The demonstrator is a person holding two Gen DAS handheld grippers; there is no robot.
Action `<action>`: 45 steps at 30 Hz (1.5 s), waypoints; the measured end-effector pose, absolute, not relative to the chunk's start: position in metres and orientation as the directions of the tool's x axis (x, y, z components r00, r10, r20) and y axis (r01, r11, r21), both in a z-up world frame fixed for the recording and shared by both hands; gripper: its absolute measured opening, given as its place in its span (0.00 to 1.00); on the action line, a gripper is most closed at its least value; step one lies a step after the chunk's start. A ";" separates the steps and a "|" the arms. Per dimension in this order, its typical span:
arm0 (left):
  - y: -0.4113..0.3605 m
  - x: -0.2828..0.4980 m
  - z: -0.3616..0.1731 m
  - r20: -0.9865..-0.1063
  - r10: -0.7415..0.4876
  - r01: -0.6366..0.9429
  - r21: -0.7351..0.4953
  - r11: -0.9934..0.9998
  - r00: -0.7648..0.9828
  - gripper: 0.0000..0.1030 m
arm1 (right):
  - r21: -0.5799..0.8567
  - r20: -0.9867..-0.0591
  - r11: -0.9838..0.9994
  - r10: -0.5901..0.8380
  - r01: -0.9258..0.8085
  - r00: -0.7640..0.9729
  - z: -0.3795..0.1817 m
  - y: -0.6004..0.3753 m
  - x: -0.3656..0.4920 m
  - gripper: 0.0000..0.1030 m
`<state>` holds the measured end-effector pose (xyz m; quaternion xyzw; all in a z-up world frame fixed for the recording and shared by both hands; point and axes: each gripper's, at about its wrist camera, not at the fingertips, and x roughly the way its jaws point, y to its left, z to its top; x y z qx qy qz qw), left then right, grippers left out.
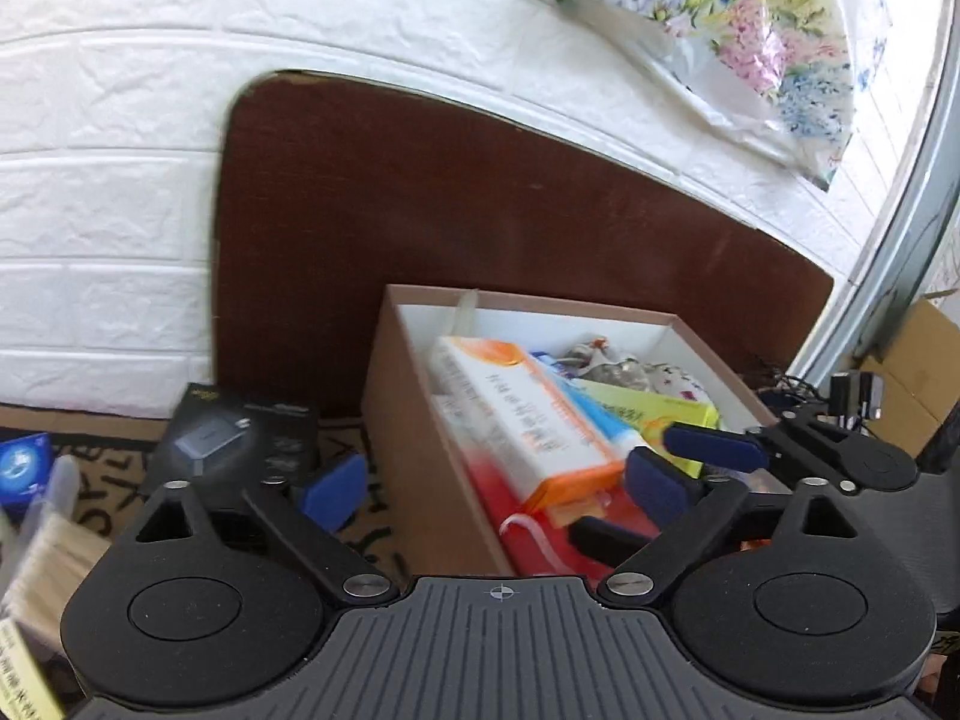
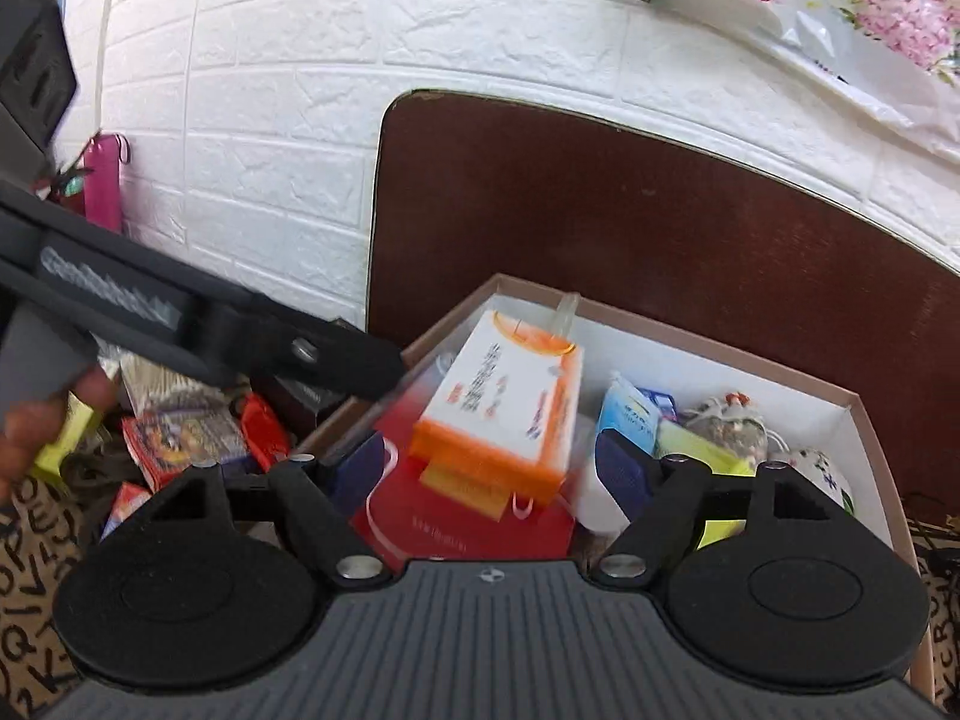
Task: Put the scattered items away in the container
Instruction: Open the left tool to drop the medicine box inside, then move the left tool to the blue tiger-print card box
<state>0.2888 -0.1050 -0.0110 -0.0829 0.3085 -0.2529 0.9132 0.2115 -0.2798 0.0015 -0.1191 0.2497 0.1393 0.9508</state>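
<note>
A brown cardboard box [image 1: 408,420] with a white inside [image 2: 750,354] holds an orange-and-white medicine carton [image 1: 516,414] [image 2: 510,408], a blue-and-white tube [image 1: 600,420], a yellow-green carton [image 1: 654,408], a red packet [image 2: 456,528] and small cloth pouches [image 2: 738,426]. My left gripper [image 1: 492,492] is open, straddling the box's near left wall. My right gripper [image 2: 492,468] is open above the box, the blurred orange carton between its fingers without visible contact. The right gripper's blue fingers [image 1: 714,447] show in the left wrist view.
Outside the box on the letter-patterned mat [image 2: 30,546] lie a black carton [image 1: 228,438], a blue carton [image 1: 24,462], cotton swabs [image 1: 42,564] and red snack packets [image 2: 180,438]. A dark brown board [image 1: 480,198] leans on the white brick wall [image 1: 108,180].
</note>
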 end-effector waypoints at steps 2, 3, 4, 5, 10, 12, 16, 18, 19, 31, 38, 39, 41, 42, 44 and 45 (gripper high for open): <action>-0.102 0.285 -0.015 -0.538 -0.524 0.411 -0.326 0.851 0.660 0.97 | -0.176 -0.519 0.932 0.186 -0.317 0.834 -0.003 -0.273 0.206 0.78; -0.101 0.283 -0.017 -0.544 -0.528 0.408 -0.334 0.850 0.652 0.97 | -0.185 -0.517 0.932 0.176 -0.310 0.838 -0.004 -0.270 0.203 0.78; -0.100 0.280 -0.018 -0.549 -0.529 0.407 -0.338 0.849 0.647 0.97 | -0.191 -0.512 0.934 0.169 -0.303 0.842 -0.004 -0.269 0.201 0.80; -0.100 0.277 -0.019 -0.553 -0.530 0.407 -0.339 0.848 0.643 0.97 | -0.191 -0.508 0.935 0.165 -0.297 0.846 -0.001 -0.267 0.201 0.82; -0.093 0.253 -0.012 -0.541 -0.550 0.423 -0.352 0.835 0.637 0.98 | -0.189 -0.474 0.941 0.162 -0.280 0.865 0.016 -0.258 0.179 0.89; -0.087 0.240 -0.006 -0.525 -0.567 0.434 -0.364 0.824 0.635 0.99 | -0.202 -0.447 0.940 0.162 -0.275 0.880 0.023 -0.253 0.166 0.92; -0.069 0.207 0.000 -0.484 -0.579 0.434 -0.385 0.814 0.656 1.00 | -0.160 -0.401 0.946 0.197 -0.280 0.895 0.034 -0.242 0.136 0.95; -0.058 0.190 -0.004 -0.475 -0.587 0.426 -0.410 0.807 0.655 1.00 | -0.126 -0.395 0.947 0.226 -0.296 0.891 0.032 -0.236 0.123 0.96; -0.053 0.183 -0.008 -0.477 -0.591 0.418 -0.425 0.803 0.650 1.00 | -0.109 -0.393 0.944 0.247 -0.311 0.886 0.030 -0.232 0.115 0.96; -0.006 0.109 -0.094 -0.593 -0.532 0.250 -0.493 0.833 0.605 1.00 | -0.069 -0.483 0.925 0.296 -0.373 0.824 -0.041 -0.173 0.046 0.97; 0.020 0.118 -0.114 -0.586 -0.511 0.170 -0.538 0.826 0.629 0.99 | -0.080 -0.560 0.938 0.237 -0.336 0.794 -0.067 -0.165 0.058 0.96; 0.021 0.122 -0.115 -0.582 -0.521 0.170 -0.550 0.818 0.624 0.98 | -0.081 -0.560 0.938 0.236 -0.336 0.794 -0.068 -0.164 0.060 0.96; 0.020 0.131 -0.116 -0.579 -0.533 0.181 -0.555 0.812 0.616 0.96 | -0.093 -0.568 0.939 0.224 -0.332 0.792 -0.072 -0.160 0.067 0.95; 0.018 0.137 -0.117 -0.581 -0.538 0.190 -0.552 0.812 0.610 0.93 | -0.102 -0.572 0.937 0.220 -0.335 0.790 -0.074 -0.157 0.070 0.95; 0.013 0.148 -0.120 -0.591 -0.552 0.209 -0.549 0.810 0.588 0.89 | -0.116 -0.583 0.930 0.220 -0.348 0.782 -0.080 -0.152 0.077 0.92; 0.010 0.154 -0.123 -0.598 -0.556 0.215 -0.545 0.810 0.578 0.87 | -0.121 -0.589 0.928 0.218 -0.351 0.778 -0.083 -0.150 0.081 0.92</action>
